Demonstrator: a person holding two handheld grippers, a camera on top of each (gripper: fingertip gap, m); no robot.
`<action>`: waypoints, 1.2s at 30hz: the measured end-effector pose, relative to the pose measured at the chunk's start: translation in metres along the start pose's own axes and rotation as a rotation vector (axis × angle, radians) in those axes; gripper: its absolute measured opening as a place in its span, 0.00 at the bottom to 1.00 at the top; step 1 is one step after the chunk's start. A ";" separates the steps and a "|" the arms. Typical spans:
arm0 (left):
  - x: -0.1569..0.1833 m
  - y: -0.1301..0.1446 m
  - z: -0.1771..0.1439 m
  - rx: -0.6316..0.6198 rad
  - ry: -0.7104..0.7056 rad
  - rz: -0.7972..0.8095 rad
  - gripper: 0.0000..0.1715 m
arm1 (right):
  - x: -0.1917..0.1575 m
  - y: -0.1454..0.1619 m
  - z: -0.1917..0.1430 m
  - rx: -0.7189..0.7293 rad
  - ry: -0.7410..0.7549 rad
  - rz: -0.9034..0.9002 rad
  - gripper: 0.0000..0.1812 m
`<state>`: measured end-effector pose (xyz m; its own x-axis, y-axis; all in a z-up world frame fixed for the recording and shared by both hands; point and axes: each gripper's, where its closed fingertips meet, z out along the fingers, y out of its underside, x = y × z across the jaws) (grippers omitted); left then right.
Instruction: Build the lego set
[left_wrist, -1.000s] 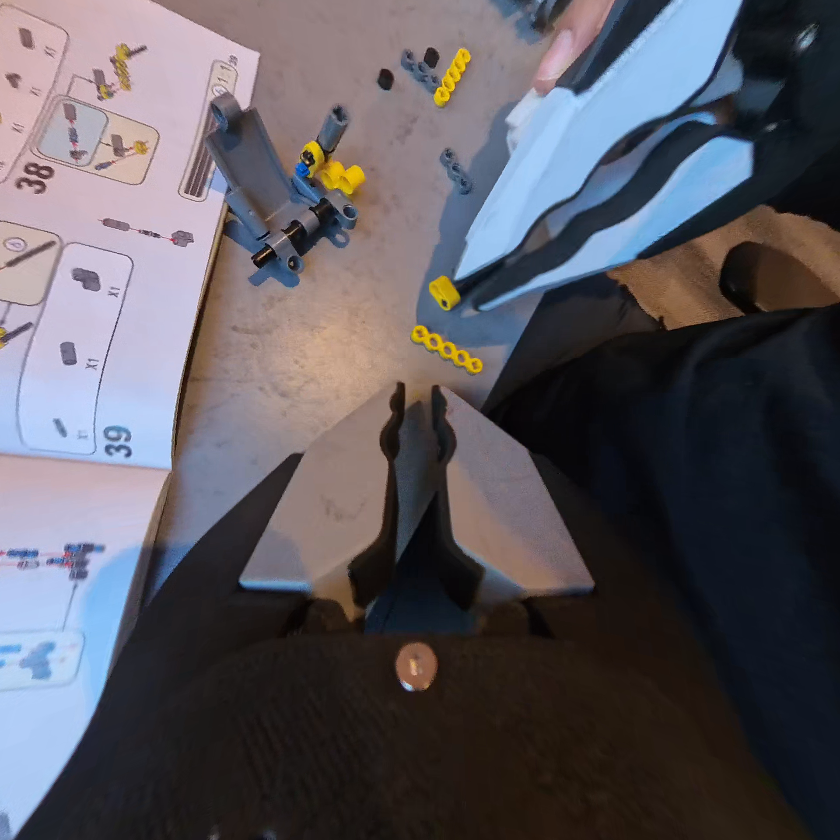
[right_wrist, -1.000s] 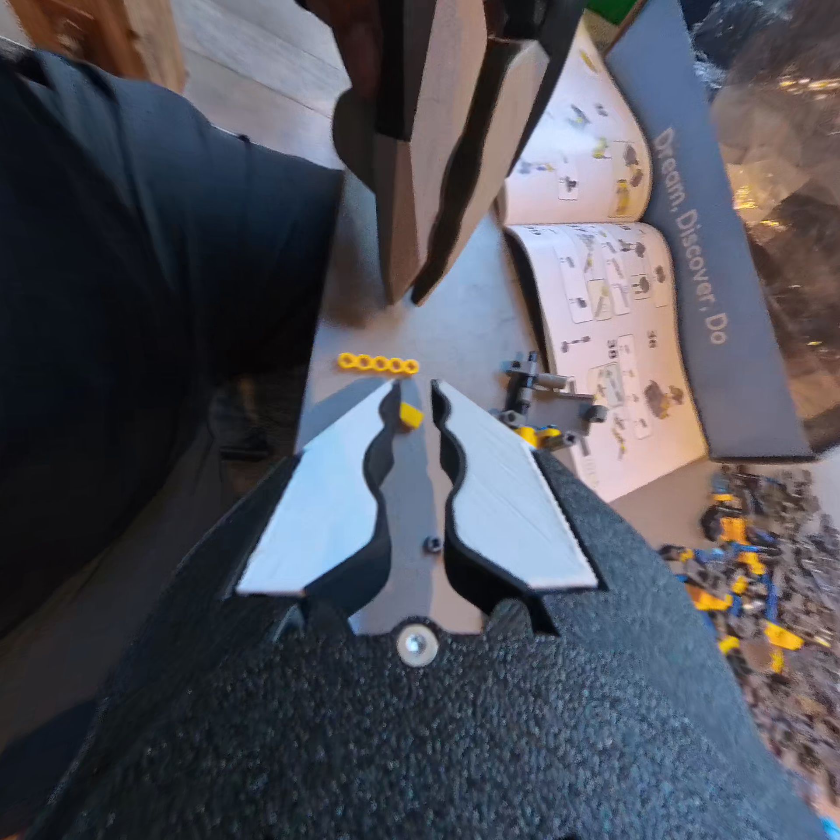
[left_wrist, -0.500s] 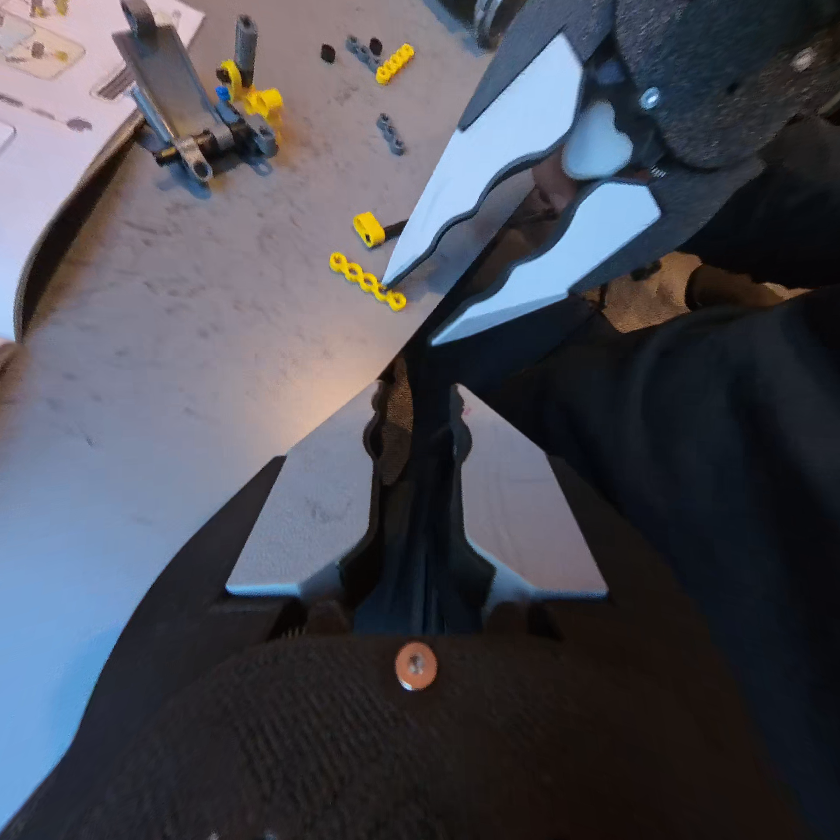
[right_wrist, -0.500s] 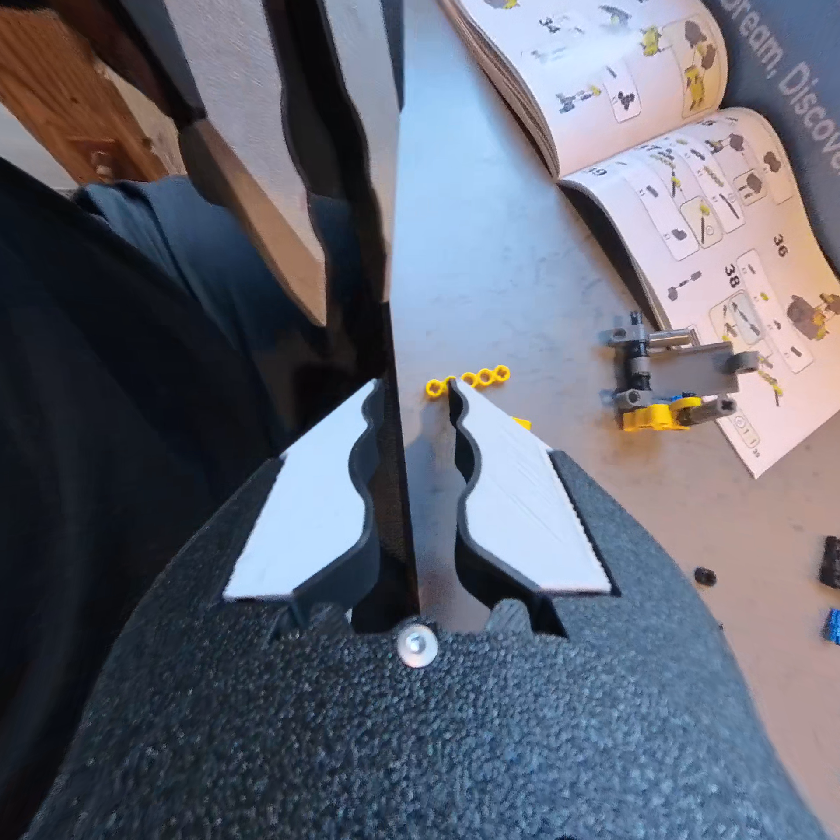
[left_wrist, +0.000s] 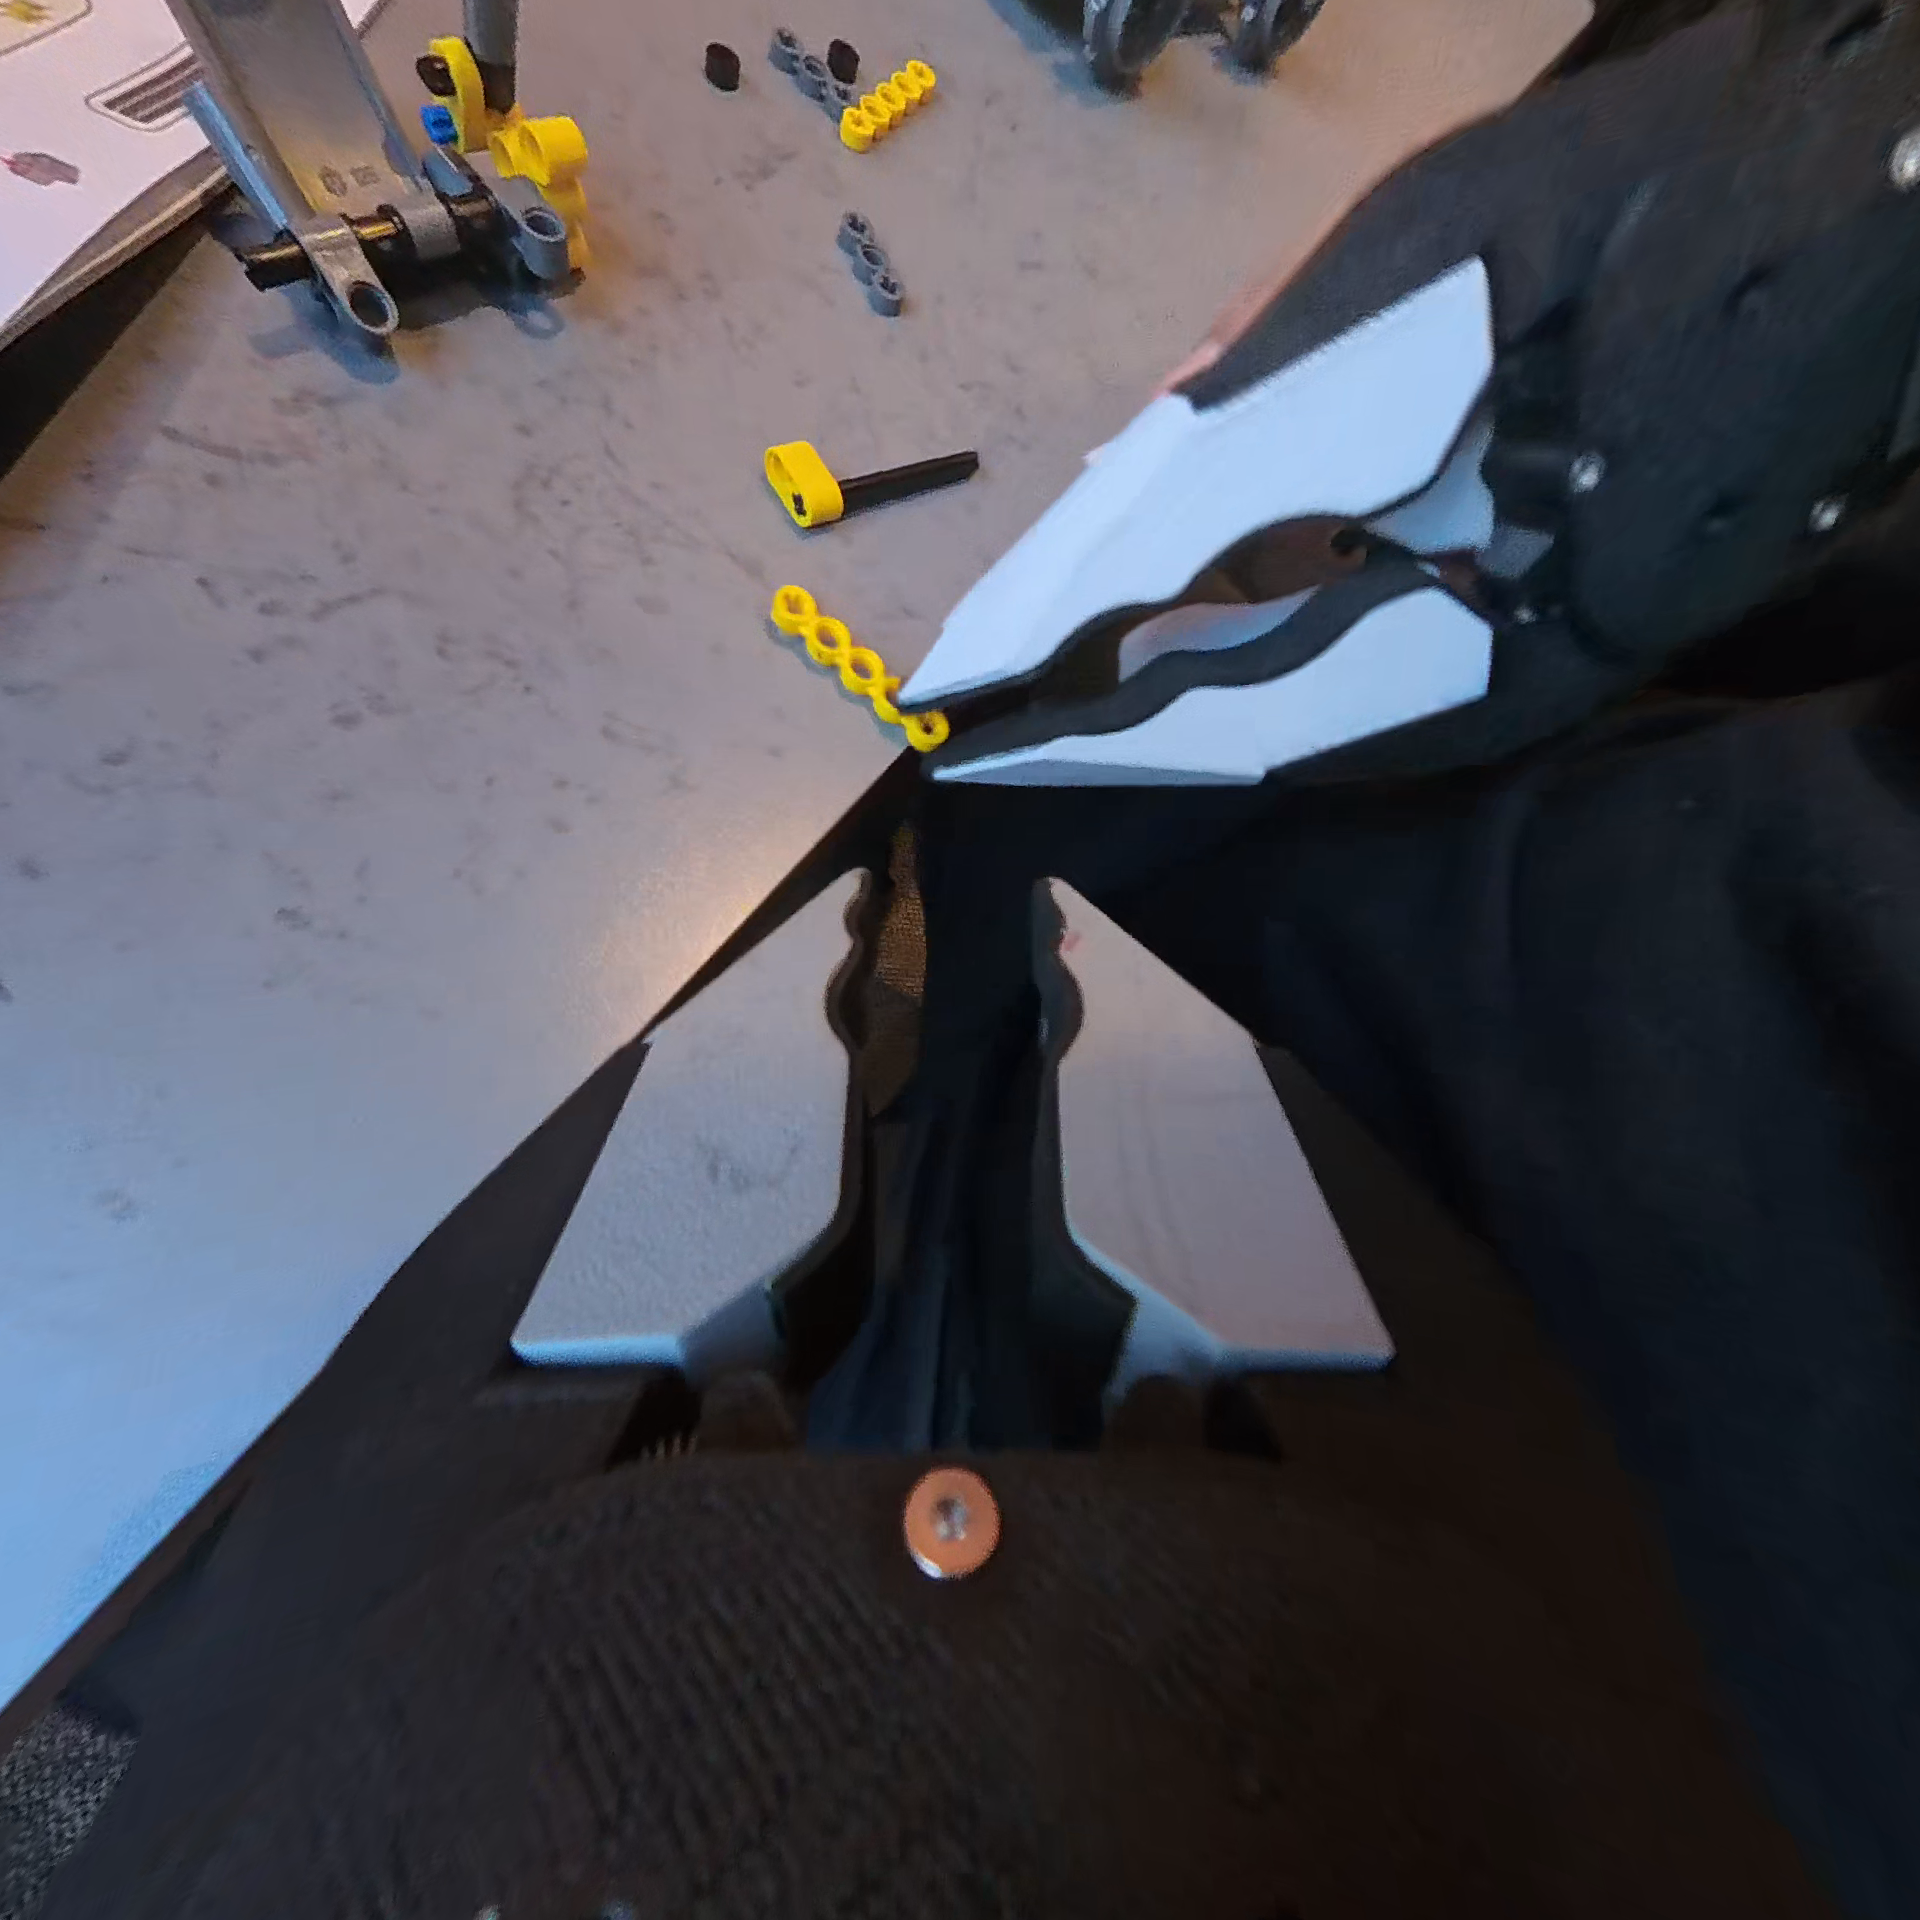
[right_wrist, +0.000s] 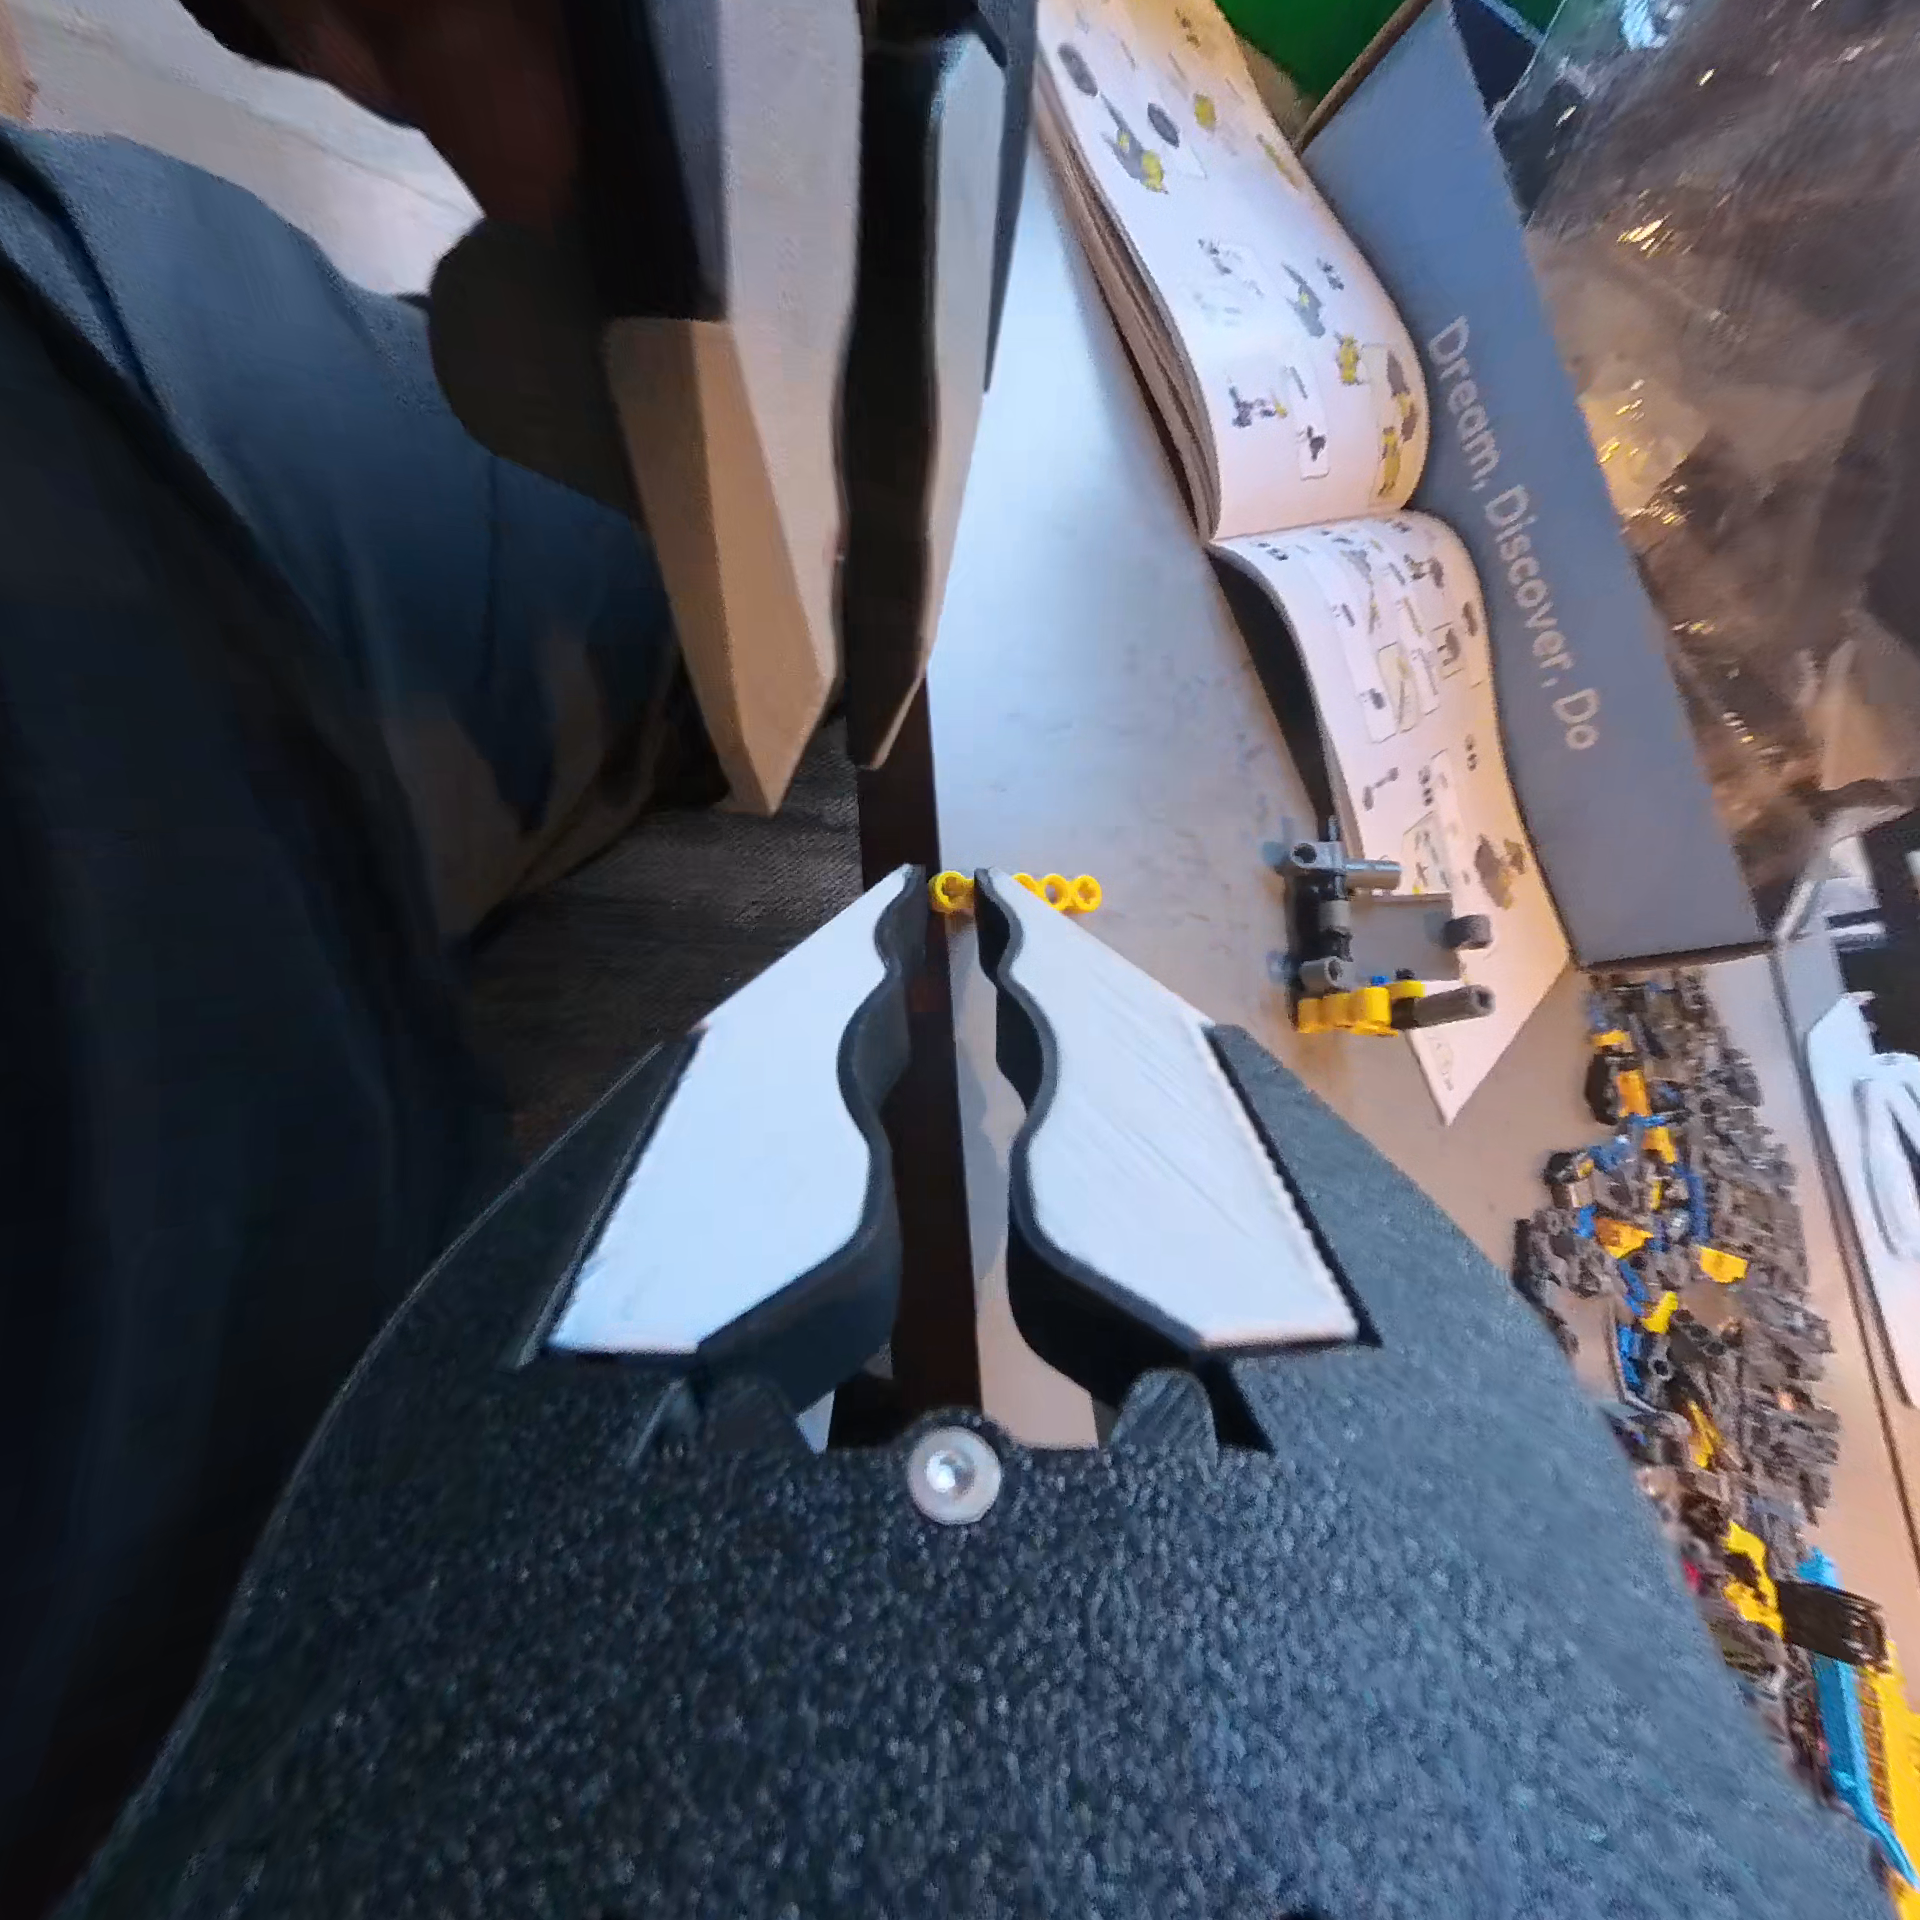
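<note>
A yellow five-hole beam (left_wrist: 847, 655) lies at the grey table's near edge (left_wrist: 520, 935). My right gripper (right_wrist: 948, 875) has its jaws drawn close around the beam's near end (right_wrist: 948, 891); the rest of the beam sticks out past the right finger. In the left wrist view the right gripper (left_wrist: 920, 732) comes in from the right, and the beam still rests on the table. My left gripper (left_wrist: 953, 886) is open and empty, hanging over the table edge above dark clothing. It also shows at the top of the right wrist view (right_wrist: 831, 779).
A yellow piece on a black axle (left_wrist: 831, 488) lies just beyond the beam. A grey-and-yellow assembly (left_wrist: 395, 208) stands by an open instruction booklet (right_wrist: 1351, 520). A second yellow beam (left_wrist: 888, 104), small grey and black parts (left_wrist: 871, 265), a grey box (right_wrist: 1538, 520) and a parts pile (right_wrist: 1683, 1247) lie farther off. The grippers are tip to tip, or close to it.
My right gripper has moved from the yellow axle piece to the beam's end at the table edge and narrowed its jaws around it. My left gripper has drawn back over the edge, still open.
</note>
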<state>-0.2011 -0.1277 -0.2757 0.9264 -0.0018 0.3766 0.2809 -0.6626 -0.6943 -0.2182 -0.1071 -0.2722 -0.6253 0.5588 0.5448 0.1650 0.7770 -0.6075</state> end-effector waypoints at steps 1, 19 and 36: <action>-0.001 -0.001 0.000 0.000 0.002 -0.007 0.16 | 0.000 -0.002 -0.001 0.017 0.023 -0.006 0.05; 0.017 -0.080 -0.016 0.051 0.461 -0.377 0.17 | 0.034 -0.039 -0.040 0.311 0.336 -0.024 0.05; -0.045 -0.047 0.019 -0.327 0.059 -0.128 0.01 | 0.053 0.034 -0.031 0.062 0.108 0.408 0.07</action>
<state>-0.2512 -0.0825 -0.2718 0.8702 0.0597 0.4891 0.2897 -0.8649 -0.4098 -0.2221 -0.0417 -0.2458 -0.4345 0.8463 0.3081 0.3336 0.4690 -0.8177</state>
